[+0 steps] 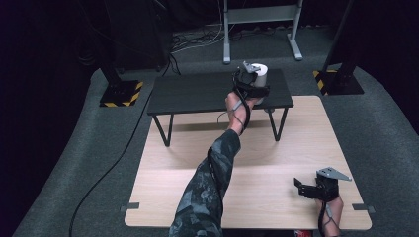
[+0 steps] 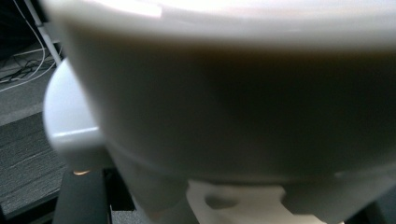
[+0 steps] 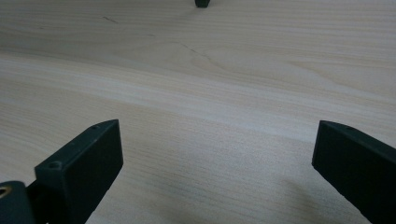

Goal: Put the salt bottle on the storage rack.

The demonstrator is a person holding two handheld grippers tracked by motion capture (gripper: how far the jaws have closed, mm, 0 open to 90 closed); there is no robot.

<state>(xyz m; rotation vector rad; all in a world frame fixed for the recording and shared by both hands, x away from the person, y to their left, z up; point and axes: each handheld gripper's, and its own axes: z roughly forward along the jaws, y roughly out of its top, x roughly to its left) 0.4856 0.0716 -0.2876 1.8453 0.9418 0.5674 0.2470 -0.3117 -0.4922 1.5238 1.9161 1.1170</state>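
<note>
The left gripper (image 1: pixel 253 79) squeezes the white cup (image 1: pixel 260 73) on the far black table (image 1: pixel 197 94); set it down gently before letting go.

Wood table (image 1: pixel 257 168) open; shelf (image 1: pixel 197 91) blocks rear.

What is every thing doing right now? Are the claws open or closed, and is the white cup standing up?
White cup: upright, at the right end of the black shelf, gripped.
Left claw: shut on the white cup.
Right claw: open, nothing between its jaws, low over the wooden table.
Black shelf: standing on the wooden table.
</note>
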